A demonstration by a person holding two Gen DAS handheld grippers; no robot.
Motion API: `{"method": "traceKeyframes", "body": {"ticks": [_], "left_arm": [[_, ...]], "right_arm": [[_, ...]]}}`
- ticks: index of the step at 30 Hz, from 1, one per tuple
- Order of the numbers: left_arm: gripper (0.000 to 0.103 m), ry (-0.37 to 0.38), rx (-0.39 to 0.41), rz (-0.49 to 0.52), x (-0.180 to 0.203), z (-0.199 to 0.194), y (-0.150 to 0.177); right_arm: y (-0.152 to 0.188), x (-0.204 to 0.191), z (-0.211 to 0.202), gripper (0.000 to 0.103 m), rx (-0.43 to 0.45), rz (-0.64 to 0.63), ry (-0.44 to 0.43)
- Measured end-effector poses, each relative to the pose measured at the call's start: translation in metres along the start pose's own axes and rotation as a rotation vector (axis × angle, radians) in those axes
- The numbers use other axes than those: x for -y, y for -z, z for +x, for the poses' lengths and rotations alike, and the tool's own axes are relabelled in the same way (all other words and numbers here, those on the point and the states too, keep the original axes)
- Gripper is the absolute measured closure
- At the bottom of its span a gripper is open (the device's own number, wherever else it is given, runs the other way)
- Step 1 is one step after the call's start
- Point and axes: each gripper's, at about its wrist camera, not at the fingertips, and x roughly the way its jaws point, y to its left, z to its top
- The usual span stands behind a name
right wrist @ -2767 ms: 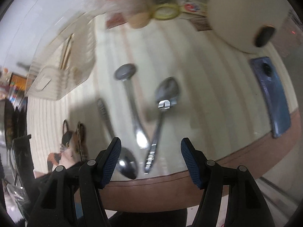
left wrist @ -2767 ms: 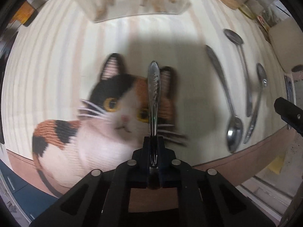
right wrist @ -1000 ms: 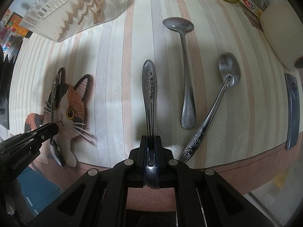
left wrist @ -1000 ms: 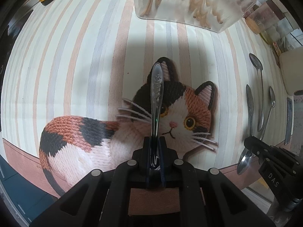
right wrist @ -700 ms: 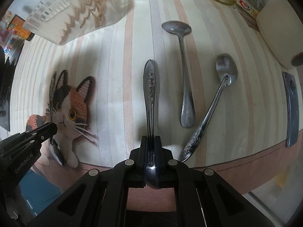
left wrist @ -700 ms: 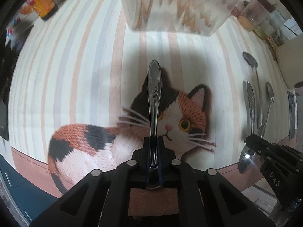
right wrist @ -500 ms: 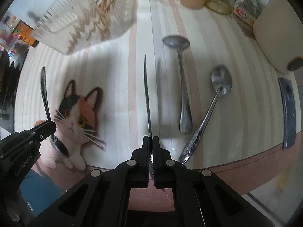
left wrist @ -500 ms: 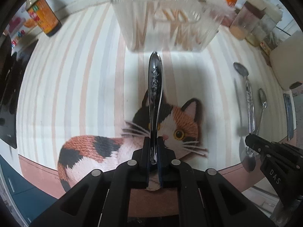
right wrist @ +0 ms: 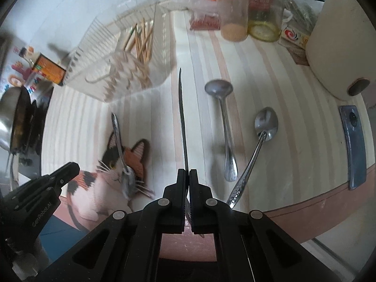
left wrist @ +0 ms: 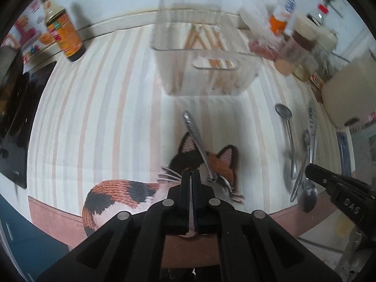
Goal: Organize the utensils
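My left gripper (left wrist: 192, 176) is shut with nothing between its jaws. The spoon (left wrist: 199, 145) it carried lies loose on the cat-shaped mat (left wrist: 131, 192), just right of the fingers; it also shows in the right wrist view (right wrist: 122, 155). My right gripper (right wrist: 187, 176) is shut on a spoon (right wrist: 182, 122), held edge-on above the table, handle pointing at the clear basket (right wrist: 117, 70). Two more spoons (right wrist: 225, 127) (right wrist: 256, 152) lie on the striped tablecloth to the right. The basket (left wrist: 204, 70) holds wooden chopsticks.
A dark sauce bottle (left wrist: 63, 35) stands back left. Jars and bottles (right wrist: 246, 11) line the back right beside a white appliance (right wrist: 340, 42). A blue phone (right wrist: 353, 150) lies near the table's right edge. A pot (right wrist: 14, 122) sits at far left.
Both grippers have risen and pulled back from the table. The left one's spoon has slipped out and fallen onto the cat mat. The right one lifted its spoon and turned it edge-on.
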Motion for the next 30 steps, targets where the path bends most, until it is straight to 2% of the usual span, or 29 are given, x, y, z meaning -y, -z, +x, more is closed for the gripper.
{"method": "traceKeyframes", "body": {"ticks": [2,5,7,9,11,13,15,16,18,20,21,23,25,30], "left_arm": [[0.103,0.040,-0.024,-0.045,-0.011,0.009,-0.002],[0.098,0.147,-0.116,-0.164,-0.029,0.033,0.000],[0.088,0.225,-0.181,-0.221,-0.031,0.050,0.001],[0.078,0.243,-0.228,-0.240,-0.026,0.064,0.001],[0.078,0.253,-0.243,-0.236,-0.016,0.073,-0.004],[0.073,0.240,-0.275,-0.209,-0.003,0.083,-0.010],[0.073,0.189,-0.294,-0.158,0.012,0.092,-0.017],[0.076,0.120,-0.306,-0.121,0.021,0.098,-0.019],[0.076,0.052,-0.272,-0.073,0.032,0.098,-0.022],[0.090,-0.029,-0.256,0.003,0.043,0.100,-0.022],[0.096,-0.039,-0.246,0.029,0.046,0.100,-0.021],[0.098,-0.029,-0.239,0.038,0.044,0.100,-0.019],[0.100,-0.055,-0.225,0.057,0.040,0.097,-0.014],[0.101,-0.065,-0.183,0.068,0.023,0.080,-0.003]], "right_arm": [[-0.001,0.002,0.002,0.101,0.002,0.006,-0.003],[0.001,0.006,0.010,0.101,-0.011,0.021,0.009],[0.004,0.011,0.018,0.101,-0.025,0.037,0.013],[0.005,0.016,0.026,0.101,-0.042,0.055,0.018],[0.007,0.020,0.034,0.101,-0.053,0.067,0.027],[0.007,0.025,0.038,0.101,-0.057,0.077,0.036],[0.007,0.031,0.041,0.101,-0.060,0.088,0.044],[0.007,0.033,0.041,0.101,-0.059,0.093,0.049],[0.007,0.036,0.041,0.101,-0.059,0.099,0.057],[0.007,0.039,0.041,0.101,-0.057,0.103,0.064],[0.008,0.041,0.041,0.101,-0.057,0.107,0.064],[0.009,0.044,0.040,0.101,-0.058,0.114,0.065],[0.010,0.048,0.039,0.101,-0.059,0.120,0.064],[0.009,0.050,0.035,0.101,-0.053,0.115,0.061]]}}
